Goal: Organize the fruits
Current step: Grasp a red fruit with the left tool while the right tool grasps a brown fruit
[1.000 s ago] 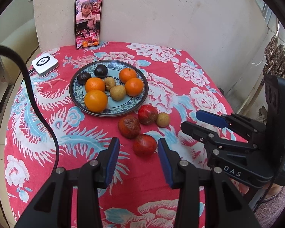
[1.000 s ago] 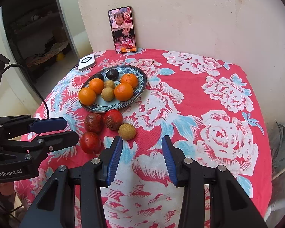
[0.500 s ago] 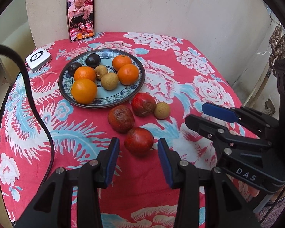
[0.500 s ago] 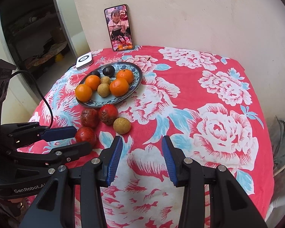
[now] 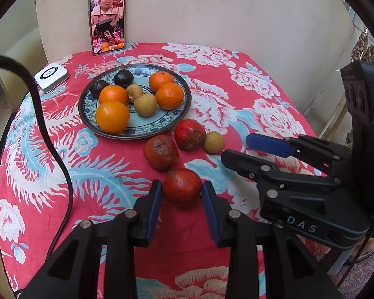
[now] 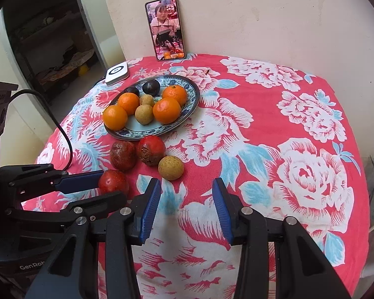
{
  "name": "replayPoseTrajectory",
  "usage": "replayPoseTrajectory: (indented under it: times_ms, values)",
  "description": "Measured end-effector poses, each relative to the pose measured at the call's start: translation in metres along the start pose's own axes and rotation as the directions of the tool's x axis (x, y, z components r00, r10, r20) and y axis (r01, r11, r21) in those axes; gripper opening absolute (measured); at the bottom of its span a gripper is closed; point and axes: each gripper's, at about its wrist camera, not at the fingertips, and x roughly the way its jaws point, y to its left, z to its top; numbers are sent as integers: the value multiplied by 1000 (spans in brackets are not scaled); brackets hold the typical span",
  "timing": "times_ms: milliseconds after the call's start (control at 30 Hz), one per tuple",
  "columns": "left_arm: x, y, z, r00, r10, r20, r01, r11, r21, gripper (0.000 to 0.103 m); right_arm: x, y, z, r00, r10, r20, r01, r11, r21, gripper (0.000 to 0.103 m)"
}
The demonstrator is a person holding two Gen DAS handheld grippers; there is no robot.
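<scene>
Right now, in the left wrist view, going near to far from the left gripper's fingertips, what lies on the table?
left gripper → nearest red fruit → wrinkled brown-red fruit → plate → phone

Four oranges (image 5: 112, 116), three red fruits (image 5: 182, 186), three longans (image 5: 145, 104), two dark plums (image 5: 123, 78).

Carrying everything: a table (image 5: 274, 92) draped in red floral cloth. Sitting toward its back, a blue-patterned plate (image 5: 179, 114) heaped with fruit. Lying directly on the cloth just in front of the plate: a nearest red fruit (image 5: 181, 186), a wrinkled brown-red fruit (image 5: 160, 152), another bruised red fruit (image 5: 190, 134) and a small tan fruit (image 5: 213, 142) touching it. Leaning upright against the wall, a phone (image 5: 107, 18); resting near the left edge, a white square device (image 5: 51, 76).
</scene>
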Motion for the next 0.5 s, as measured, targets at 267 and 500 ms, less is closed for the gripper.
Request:
replayPoseTrajectory:
  times_ms: [267,500]
  values:
    - [-15,19,-3,1000,12,23,-11,999,-30,35,8,9,5,1000,6,-8,-6,1000,-29,44]
    - [-20,35,-3,999,41,35,-38,997,-68,35,15,14,11,1000,2,-12,-2,999,-50,44]
